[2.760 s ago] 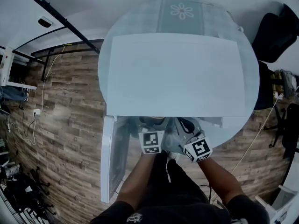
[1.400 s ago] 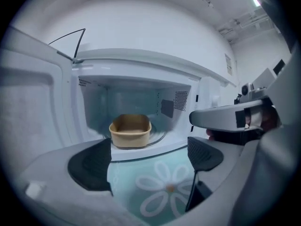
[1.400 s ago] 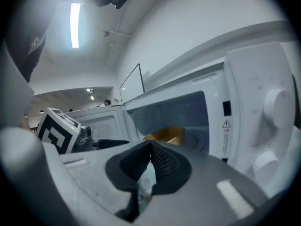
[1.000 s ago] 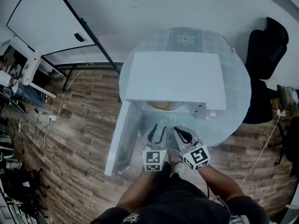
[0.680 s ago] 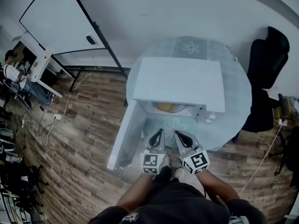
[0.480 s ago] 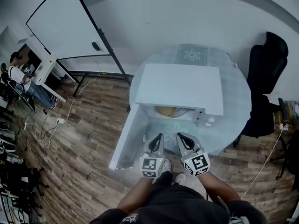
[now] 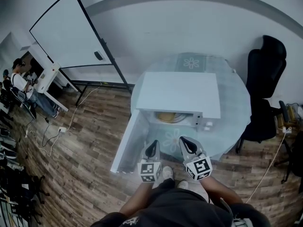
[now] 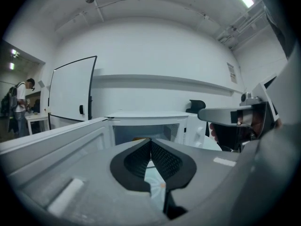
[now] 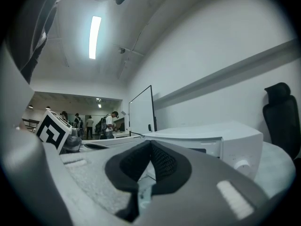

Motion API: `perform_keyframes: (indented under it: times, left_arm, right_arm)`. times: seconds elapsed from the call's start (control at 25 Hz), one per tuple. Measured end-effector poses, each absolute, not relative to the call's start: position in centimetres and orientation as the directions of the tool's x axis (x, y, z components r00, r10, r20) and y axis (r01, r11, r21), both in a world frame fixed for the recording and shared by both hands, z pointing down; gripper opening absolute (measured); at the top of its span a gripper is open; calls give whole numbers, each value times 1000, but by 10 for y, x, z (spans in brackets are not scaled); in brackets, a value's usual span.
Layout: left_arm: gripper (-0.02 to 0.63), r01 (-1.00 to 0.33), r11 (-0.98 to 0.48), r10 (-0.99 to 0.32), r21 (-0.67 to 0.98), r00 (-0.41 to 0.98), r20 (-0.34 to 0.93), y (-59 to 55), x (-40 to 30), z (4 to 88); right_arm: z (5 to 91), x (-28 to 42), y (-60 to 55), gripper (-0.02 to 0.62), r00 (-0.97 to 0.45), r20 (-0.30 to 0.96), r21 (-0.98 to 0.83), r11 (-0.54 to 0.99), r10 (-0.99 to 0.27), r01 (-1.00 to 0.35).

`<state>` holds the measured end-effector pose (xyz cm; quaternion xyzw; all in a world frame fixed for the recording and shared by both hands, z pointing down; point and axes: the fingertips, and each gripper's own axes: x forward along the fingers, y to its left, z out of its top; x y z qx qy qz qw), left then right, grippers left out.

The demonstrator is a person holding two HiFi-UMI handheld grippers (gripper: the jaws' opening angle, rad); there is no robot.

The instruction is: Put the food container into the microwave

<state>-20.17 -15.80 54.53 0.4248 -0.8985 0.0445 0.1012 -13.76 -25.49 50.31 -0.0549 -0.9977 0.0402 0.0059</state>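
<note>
A white microwave [image 7: 177,96] stands on a round glass table [image 7: 234,110] with its door [image 7: 128,143] swung open to the left. A yellowish food container [image 7: 167,117] sits inside the cavity. My left gripper [image 7: 152,146] and right gripper [image 7: 184,141] hover side by side in front of the opening, apart from the container. Both are shut with nothing between the jaws. In the left gripper view the jaws [image 8: 150,141] meet before the open microwave [image 8: 146,121]. In the right gripper view the jaws [image 9: 150,143] point past the microwave's front corner [image 9: 211,140].
A black office chair [image 7: 265,63] stands right of the table. A whiteboard on a stand [image 7: 66,32] is at the back left, with people at desks [image 7: 21,72] beyond it. The floor is wood planks, with cables on the left.
Both grippers have drawn back from the microwave opening toward me, leaving the container inside. The head view has pulled away, so more of the room shows.
</note>
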Motion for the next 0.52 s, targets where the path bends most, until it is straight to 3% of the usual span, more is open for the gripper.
perform_keyframes:
  times: [0.52]
  left_arm:
    - [5,-784,621,-770,-19,-614,177,-171,-198,523]
  right_arm:
    - [499,-126,-272,0,-997,3,-76,994,79,78]
